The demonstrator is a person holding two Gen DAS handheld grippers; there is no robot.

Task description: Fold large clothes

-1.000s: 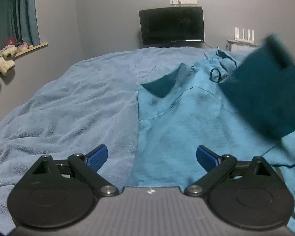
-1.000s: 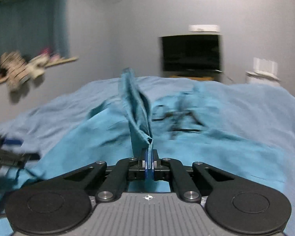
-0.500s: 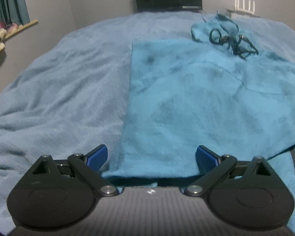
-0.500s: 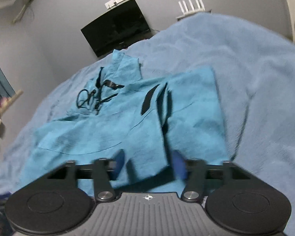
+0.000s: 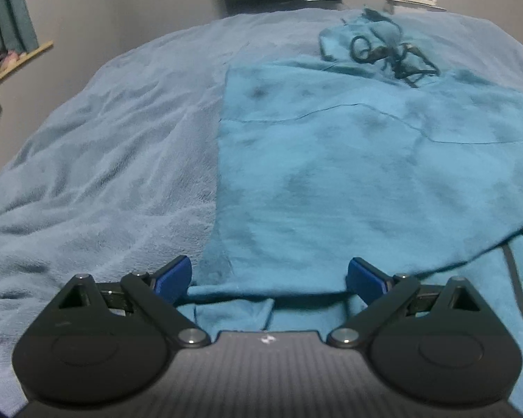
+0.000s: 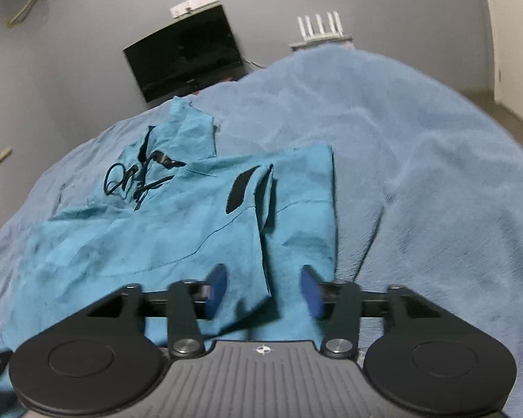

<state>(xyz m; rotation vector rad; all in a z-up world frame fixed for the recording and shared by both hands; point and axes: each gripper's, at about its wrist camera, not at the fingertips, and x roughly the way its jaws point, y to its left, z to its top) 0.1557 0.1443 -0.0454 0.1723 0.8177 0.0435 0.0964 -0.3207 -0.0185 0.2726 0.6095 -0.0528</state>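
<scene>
Teal hoodie flat on blanket | left gripper jaws wide over hem | right gripper jaws wide, empty

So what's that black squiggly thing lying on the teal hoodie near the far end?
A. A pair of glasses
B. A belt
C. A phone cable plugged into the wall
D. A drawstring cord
D: the thin black cord lies in loose loops at the hood end of the hoodie, and also shows in the left view.

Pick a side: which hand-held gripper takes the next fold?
Probably left. The left hand-held gripper is open astride the teal garment hem; the right hand-held gripper, open too, sits over the already folded sleeve edge.
</scene>
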